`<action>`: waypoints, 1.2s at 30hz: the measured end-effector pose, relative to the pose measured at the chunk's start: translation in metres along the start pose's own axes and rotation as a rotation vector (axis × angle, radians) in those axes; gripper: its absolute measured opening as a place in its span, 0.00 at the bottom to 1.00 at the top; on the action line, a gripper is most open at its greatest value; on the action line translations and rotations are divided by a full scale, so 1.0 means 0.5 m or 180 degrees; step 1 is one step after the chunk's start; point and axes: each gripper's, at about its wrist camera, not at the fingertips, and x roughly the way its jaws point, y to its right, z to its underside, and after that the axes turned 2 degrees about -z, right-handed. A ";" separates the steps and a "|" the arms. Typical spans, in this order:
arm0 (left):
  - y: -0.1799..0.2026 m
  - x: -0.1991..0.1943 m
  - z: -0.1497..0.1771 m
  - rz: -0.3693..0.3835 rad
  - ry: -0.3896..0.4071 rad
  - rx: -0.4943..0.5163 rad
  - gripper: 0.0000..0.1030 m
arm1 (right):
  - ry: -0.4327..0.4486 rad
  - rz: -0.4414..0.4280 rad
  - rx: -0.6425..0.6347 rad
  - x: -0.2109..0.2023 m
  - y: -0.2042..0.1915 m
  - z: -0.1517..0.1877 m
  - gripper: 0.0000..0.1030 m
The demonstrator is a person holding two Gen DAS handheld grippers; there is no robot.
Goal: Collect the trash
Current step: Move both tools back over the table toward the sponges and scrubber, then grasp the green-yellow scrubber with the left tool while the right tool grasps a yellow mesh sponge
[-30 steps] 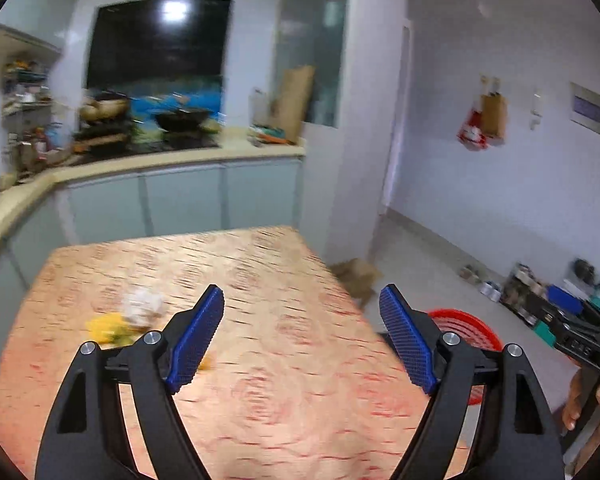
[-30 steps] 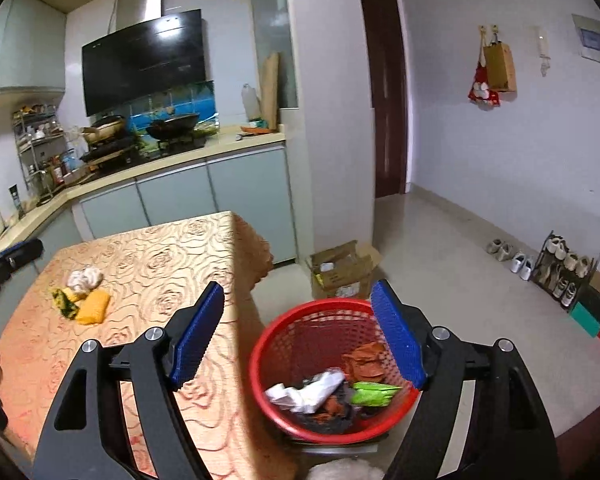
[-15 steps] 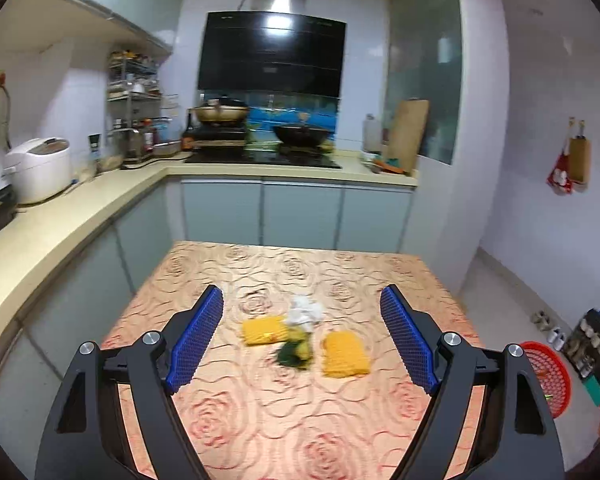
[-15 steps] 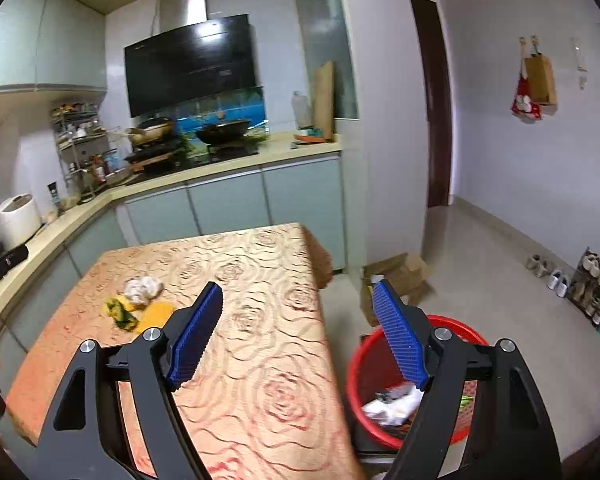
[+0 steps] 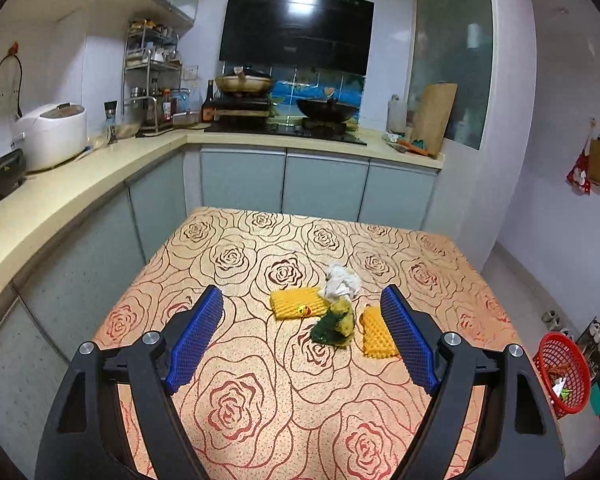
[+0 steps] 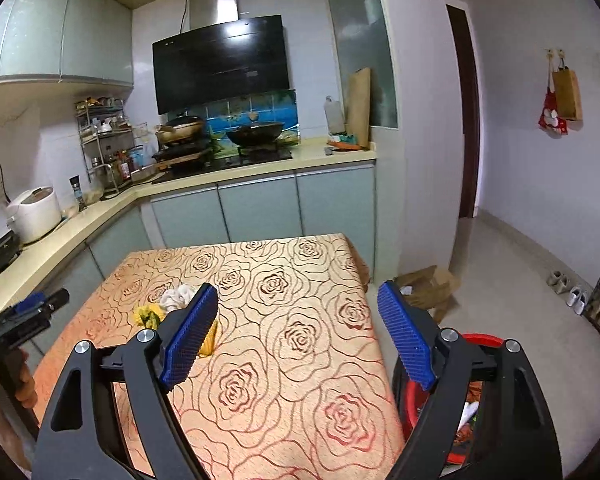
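My left gripper [image 5: 302,320] hangs wide open and empty over the rose-patterned table [image 5: 260,400]. Its view shows all the trash: two yellow pieces [image 5: 298,303], a green wrapper [image 5: 332,326] and a white wad [image 5: 342,282]. My right gripper [image 6: 298,316], jaws opening on nothing, hides most of that and the red basket [image 6: 476,338] on the right.

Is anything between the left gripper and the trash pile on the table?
Nothing visible. The left gripper is open over the rose-patterned tablecloth, with the yellow foam pieces, crumpled white tissue and green scrap straight ahead, unblocked.
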 end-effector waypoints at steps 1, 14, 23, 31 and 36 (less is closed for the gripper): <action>-0.001 0.008 0.003 0.0009 -0.0014 -0.0004 0.76 | -0.0012 -0.0023 0.0004 0.009 -0.003 0.000 0.77; 0.076 0.190 0.057 -0.0039 -0.0414 0.0305 0.78 | -0.0255 -0.0121 0.0055 0.100 -0.002 0.021 0.77; 0.101 0.290 0.057 -0.0007 -0.0614 0.0451 0.75 | -0.0407 -0.0090 0.0031 0.158 -0.005 0.033 0.77; 0.110 0.336 0.064 0.0048 -0.0758 0.0513 0.33 | -0.0581 -0.0155 -0.0038 0.218 -0.037 0.048 0.77; 0.093 0.321 0.067 0.0036 -0.0705 0.0483 0.24 | -0.0728 -0.0273 -0.0061 0.263 -0.068 0.055 0.77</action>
